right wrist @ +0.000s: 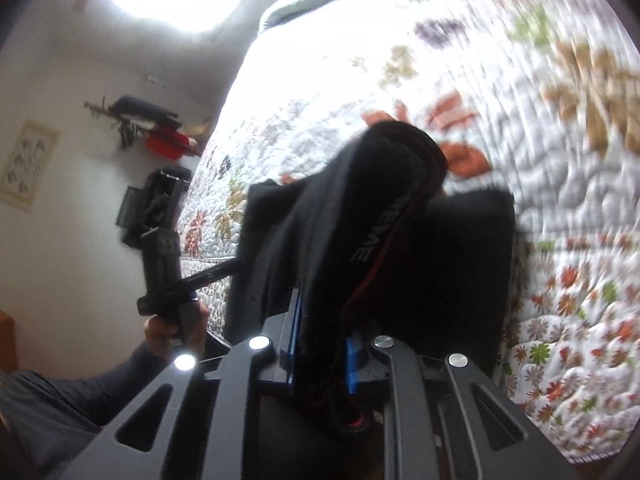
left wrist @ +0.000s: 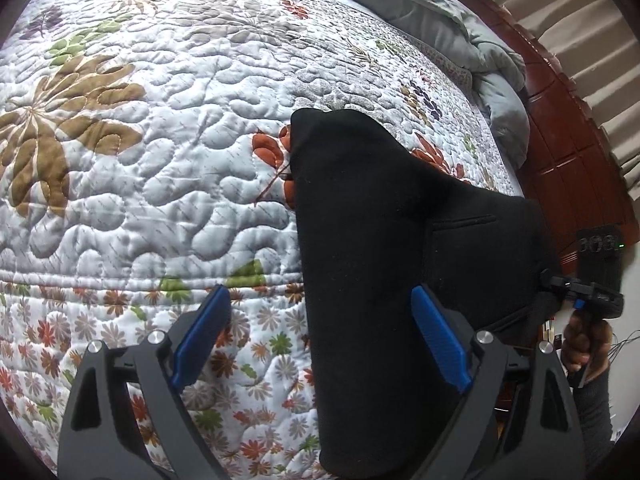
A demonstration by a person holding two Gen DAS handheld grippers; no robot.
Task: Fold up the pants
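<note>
- Black fabric pants (left wrist: 372, 280) are spread over a white floral quilted bed (left wrist: 160, 160).
- The left gripper (left wrist: 320, 340) is held with fingers (left wrist: 202, 336) wide apart.
- The right gripper (right wrist: 320, 344) is clamped on the pants' waistband.

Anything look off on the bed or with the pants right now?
Nothing damaged. The black pants lie bunched on the quilt, one end lifted in the right gripper, jaws shut on the waistband. The left gripper is open, holding nothing.
</note>
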